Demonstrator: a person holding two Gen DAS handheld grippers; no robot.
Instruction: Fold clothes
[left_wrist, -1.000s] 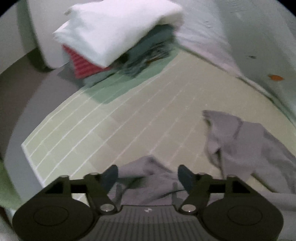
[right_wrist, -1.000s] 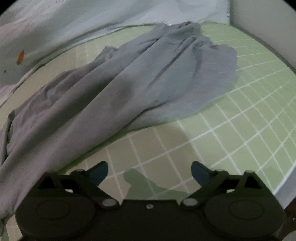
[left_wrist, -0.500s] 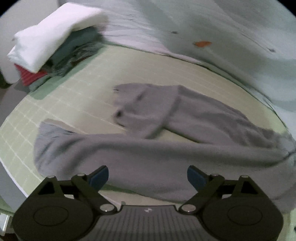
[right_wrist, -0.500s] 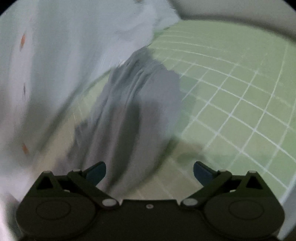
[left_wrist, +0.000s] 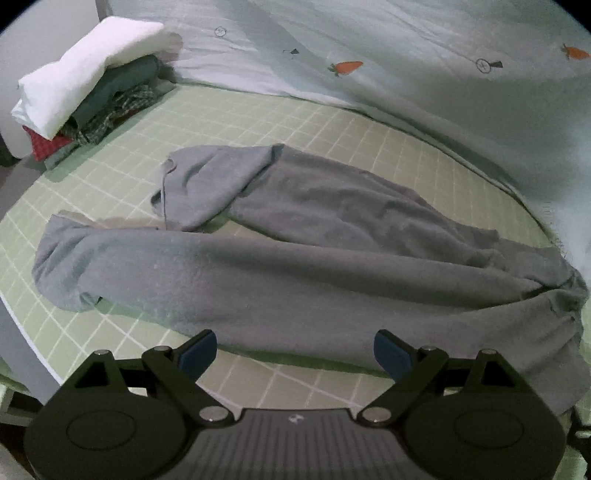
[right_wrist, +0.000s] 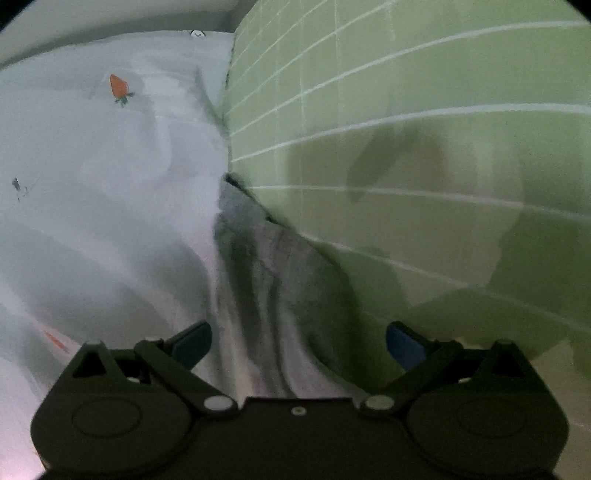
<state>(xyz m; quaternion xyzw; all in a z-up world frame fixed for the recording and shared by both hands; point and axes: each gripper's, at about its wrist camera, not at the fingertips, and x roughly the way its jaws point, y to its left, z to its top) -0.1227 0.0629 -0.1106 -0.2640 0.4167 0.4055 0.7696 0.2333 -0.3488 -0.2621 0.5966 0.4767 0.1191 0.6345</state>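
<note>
A grey pair of trousers (left_wrist: 303, 251) lies spread across the green checked mat (left_wrist: 258, 122), its two legs reaching left, the far leg's end folded back. My left gripper (left_wrist: 294, 349) is open and empty, just in front of the near leg. My right gripper (right_wrist: 298, 341) is open and hovers over the bunched grey waist end (right_wrist: 266, 273), where the mat (right_wrist: 406, 110) meets the pale bedding; no cloth is between the fingers.
A stack of folded clothes (left_wrist: 85, 92), white on top, stands at the mat's far left corner. Pale bedding with carrot prints (left_wrist: 406, 55) lies along the mat's far side and shows in the right wrist view (right_wrist: 92, 166). The mat's near-left edge drops off.
My left gripper let go of the grey cloth, opened and pulled back, so the whole garment now shows. My right gripper swung toward the waist end by the bedding.
</note>
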